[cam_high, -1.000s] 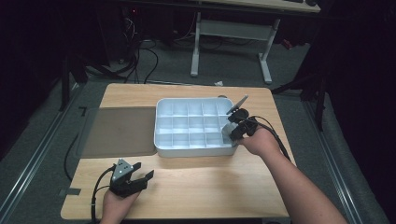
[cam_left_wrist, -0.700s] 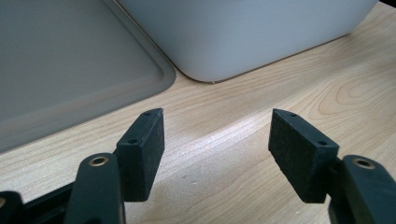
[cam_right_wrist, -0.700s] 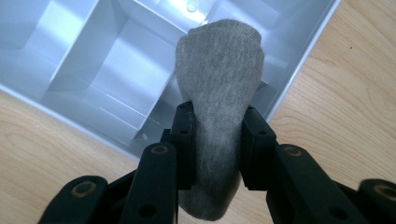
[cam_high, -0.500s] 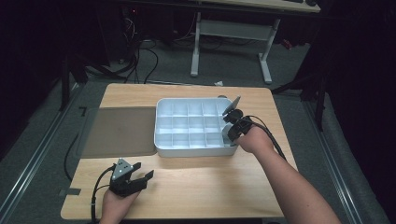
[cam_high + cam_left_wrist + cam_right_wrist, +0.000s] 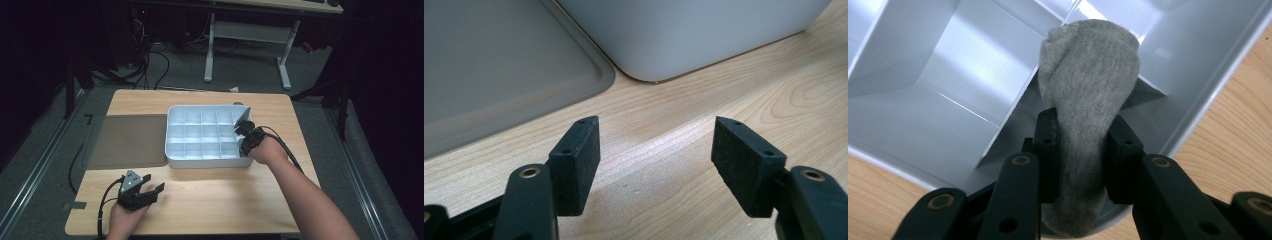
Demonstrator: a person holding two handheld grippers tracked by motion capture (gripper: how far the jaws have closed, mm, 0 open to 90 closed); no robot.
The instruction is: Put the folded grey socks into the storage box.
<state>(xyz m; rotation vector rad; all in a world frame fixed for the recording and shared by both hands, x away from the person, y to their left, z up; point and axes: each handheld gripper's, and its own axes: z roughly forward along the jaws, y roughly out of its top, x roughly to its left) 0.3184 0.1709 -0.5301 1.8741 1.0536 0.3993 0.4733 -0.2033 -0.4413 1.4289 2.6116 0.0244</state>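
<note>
Grey knitted sock [image 5: 1087,105], soft and rolled up into a fat lump, sat squeezed between the two black jaws of the right gripper [image 5: 1081,150], and both pads pressed on its sides. The sock hung over the white plastic box [image 5: 172,159] with many small square cups, at the box's right end near the front corner. In the right gripper view, the top of the sock pointed down into one cup, just beside a thin white wall that split that cup from the next one. I could not tell if the sock touched the bottom of the cup. In the high view, the right gripper [image 5: 244,135] was held by a hand [image 5: 265,150] at the right edge of the box, and the cups that showed had nothing in them. The box stood on the light wooden table [image 5: 225,195], and a flat grey mat [image 5: 127,140] lay just beside its left side. The left gripper [image 5: 150,189] rested low on the table near the front edge, well apart from the box. Its two black jaws stood wide apart with nothing between them, and in the left gripper view they [image 5: 656,160] pointed at the rounded corner of the box [image 5: 694,35] and the edge of the mat [image 5: 499,65].
</note>
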